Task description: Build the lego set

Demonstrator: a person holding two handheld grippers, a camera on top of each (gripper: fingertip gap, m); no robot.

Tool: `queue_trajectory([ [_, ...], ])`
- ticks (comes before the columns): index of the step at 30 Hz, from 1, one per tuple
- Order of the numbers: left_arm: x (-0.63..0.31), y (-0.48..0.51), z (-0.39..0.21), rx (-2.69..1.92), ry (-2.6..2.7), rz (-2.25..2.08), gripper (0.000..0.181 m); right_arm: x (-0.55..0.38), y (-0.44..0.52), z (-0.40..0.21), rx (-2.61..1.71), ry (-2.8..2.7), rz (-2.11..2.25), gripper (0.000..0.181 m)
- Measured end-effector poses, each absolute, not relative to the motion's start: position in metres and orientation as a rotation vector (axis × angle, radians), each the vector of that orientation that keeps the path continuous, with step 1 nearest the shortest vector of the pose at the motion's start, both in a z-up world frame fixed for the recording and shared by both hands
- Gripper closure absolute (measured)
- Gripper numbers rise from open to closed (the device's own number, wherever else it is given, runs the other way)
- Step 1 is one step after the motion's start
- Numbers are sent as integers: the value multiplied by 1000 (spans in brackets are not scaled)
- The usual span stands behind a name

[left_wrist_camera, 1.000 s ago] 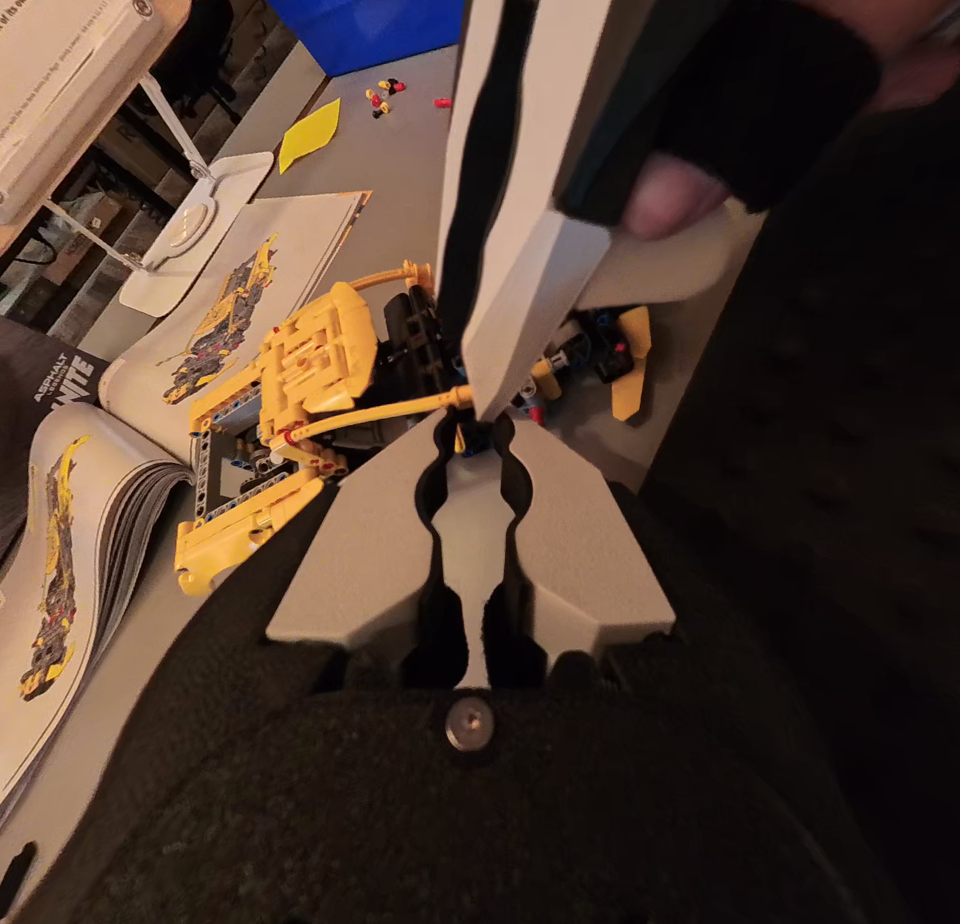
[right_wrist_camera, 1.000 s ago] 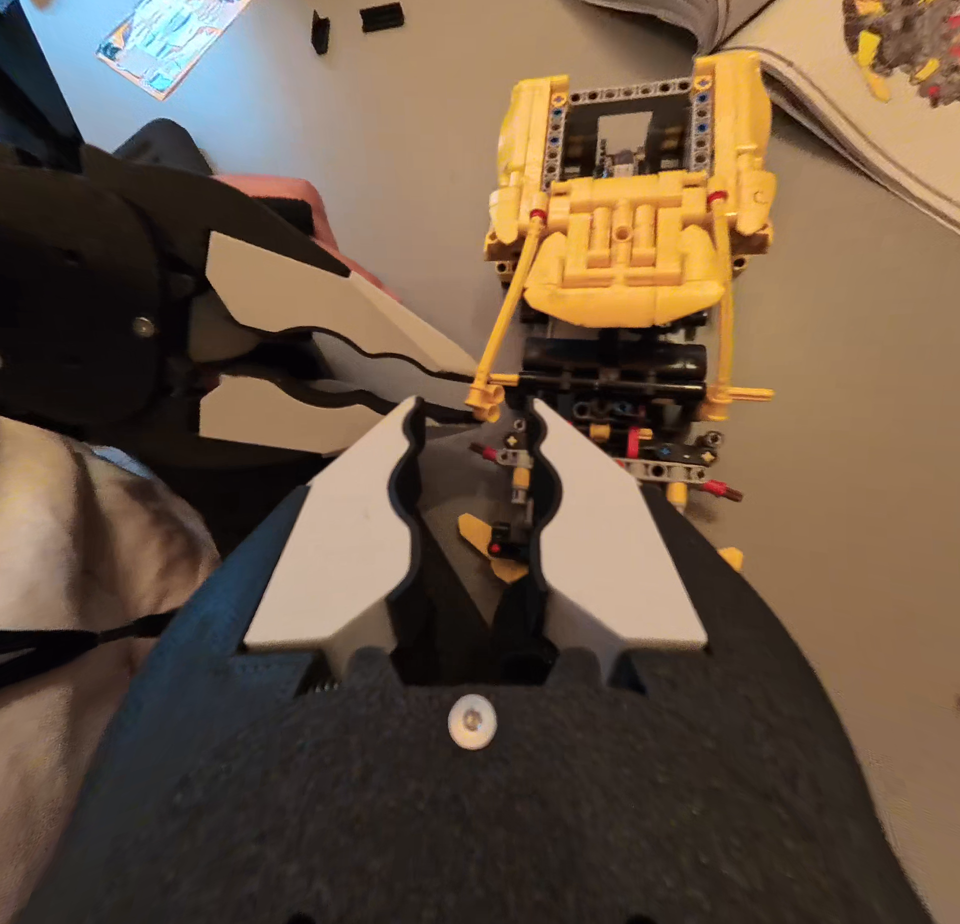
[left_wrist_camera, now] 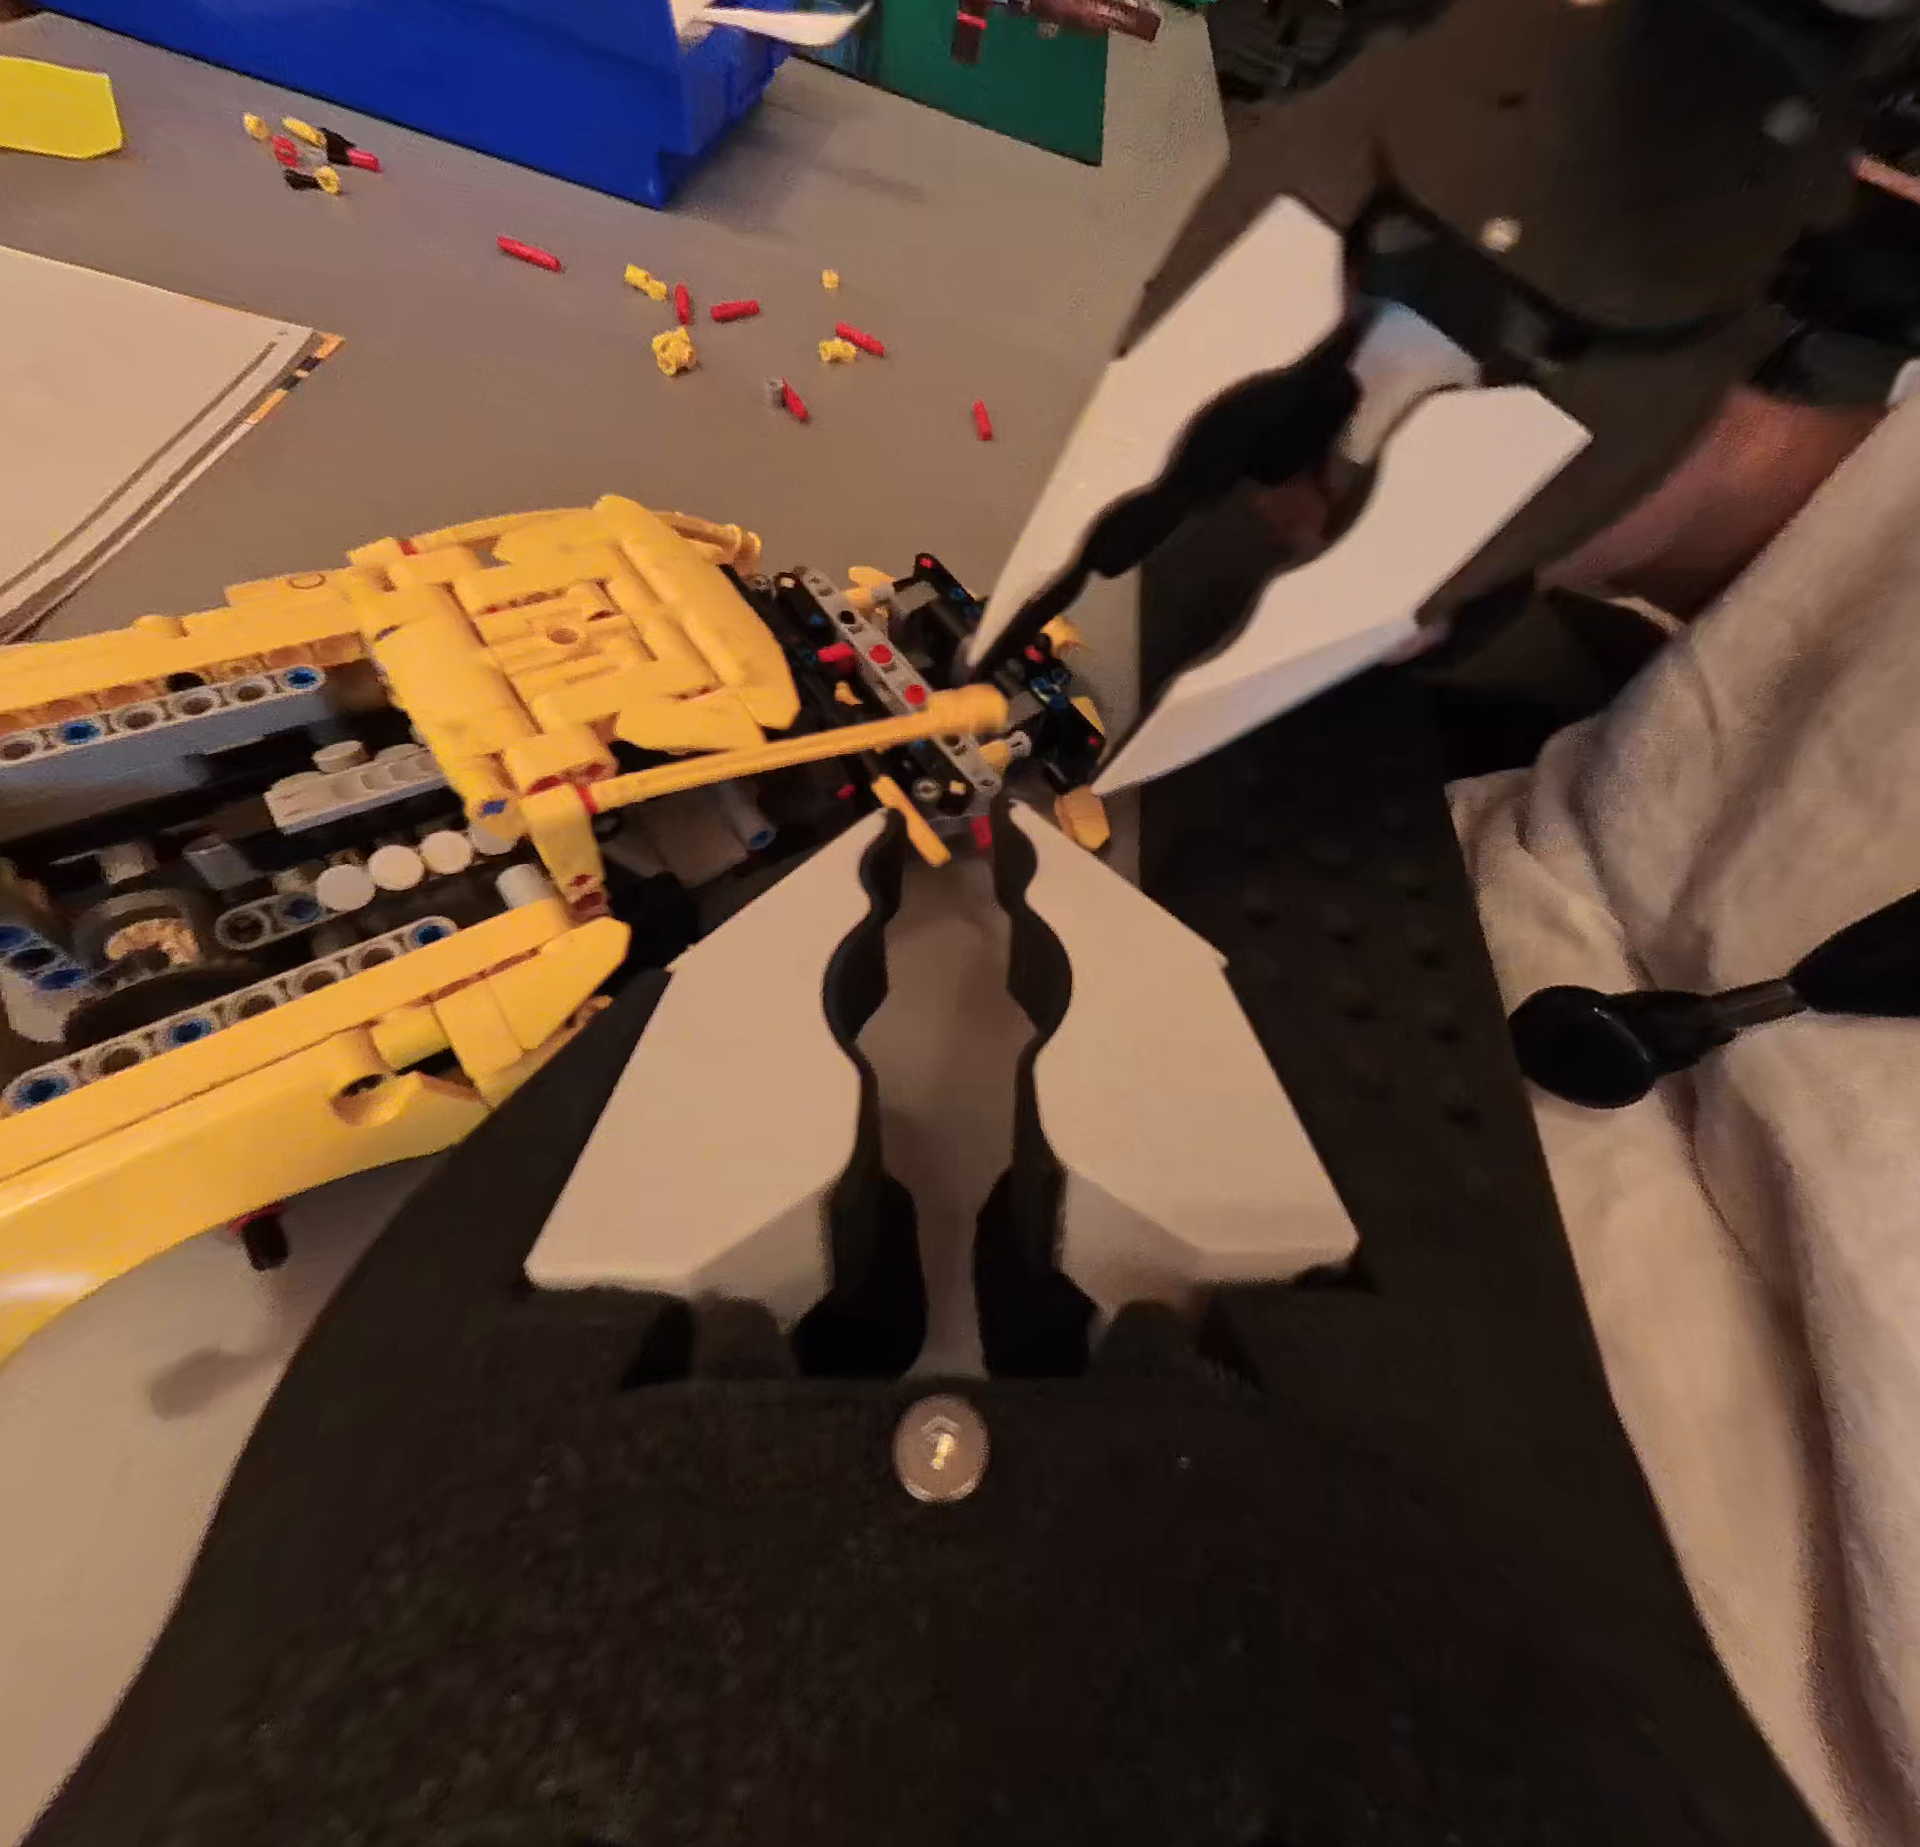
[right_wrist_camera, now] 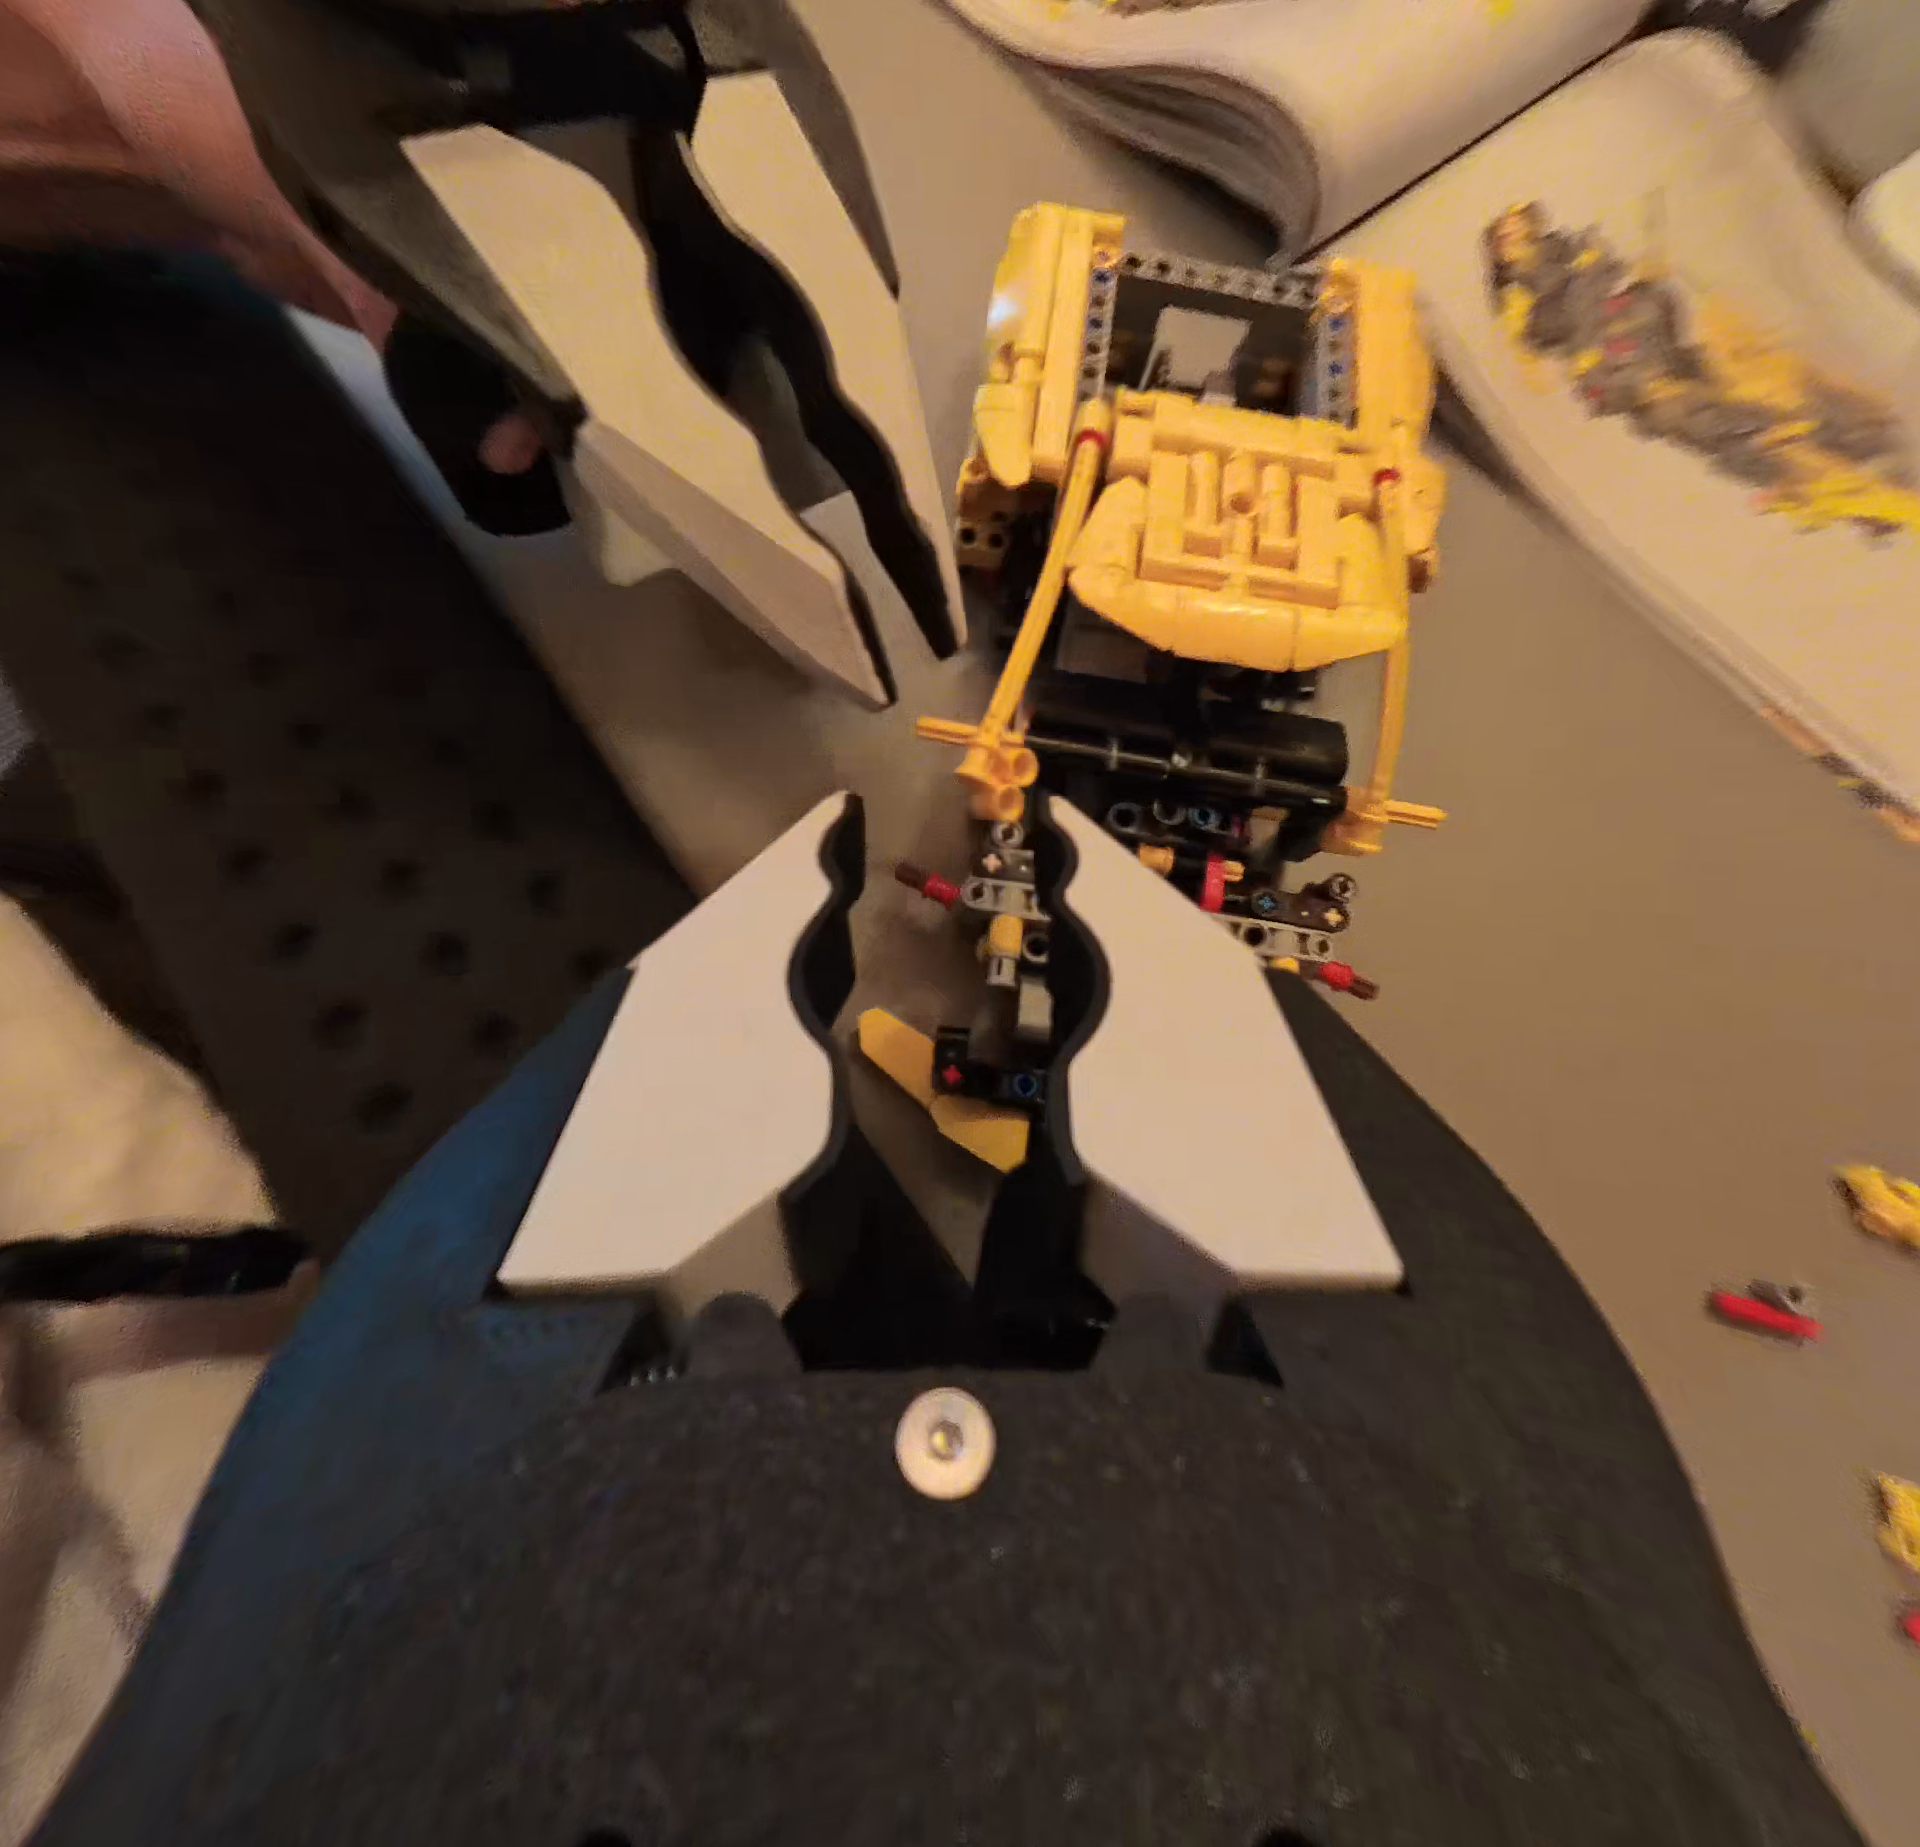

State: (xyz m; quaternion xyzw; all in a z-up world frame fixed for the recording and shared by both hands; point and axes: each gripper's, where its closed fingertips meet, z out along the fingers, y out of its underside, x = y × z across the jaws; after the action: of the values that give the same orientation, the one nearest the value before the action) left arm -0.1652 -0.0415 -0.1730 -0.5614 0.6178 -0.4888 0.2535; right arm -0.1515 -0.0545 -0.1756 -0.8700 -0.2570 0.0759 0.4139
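The yellow model car (right_wrist_camera: 1205, 509) stands largely built; loose pieces (left_wrist_camera: 727, 322) remain on the table (left_wrist_camera: 540, 405). The left gripper (left_wrist_camera: 940, 821) gapes narrowly, the right gripper (right_wrist_camera: 951, 810) wider, both seemingly empty.

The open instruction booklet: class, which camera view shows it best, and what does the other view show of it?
The right wrist view shows it best: the instruction booklet lies open beyond the yellow lego model, with its stacked page edges and printed pictures visible, though blurred. The left wrist view catches only a plain corner of its pages at the left edge.
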Motion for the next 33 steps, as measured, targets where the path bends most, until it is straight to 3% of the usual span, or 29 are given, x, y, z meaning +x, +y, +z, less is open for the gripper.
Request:
queue_trajectory([
  [5, -169, -29, -181, -1525, 1702, -1250, 174, -146, -47, -168, -2111, -556, -134, 149],
  [11, -172, -34, -188, -1502, 1754, -1244, 175, -148, -42, -174, -2122, -569, -217, 154],
  [17, -171, -32, -200, -1483, 1789, -1126, 175, -142, -39, -179, -2123, -640, -337, 174],
  [27, -157, -38, -196, -1451, 1778, -1139, 181, -170, -48, -190, -2282, -183, 747, 174],
  [33, -154, -36, -203, -1487, 1804, -1110, 181, -170, -48, -197, -2291, -240, 701, 174],
])
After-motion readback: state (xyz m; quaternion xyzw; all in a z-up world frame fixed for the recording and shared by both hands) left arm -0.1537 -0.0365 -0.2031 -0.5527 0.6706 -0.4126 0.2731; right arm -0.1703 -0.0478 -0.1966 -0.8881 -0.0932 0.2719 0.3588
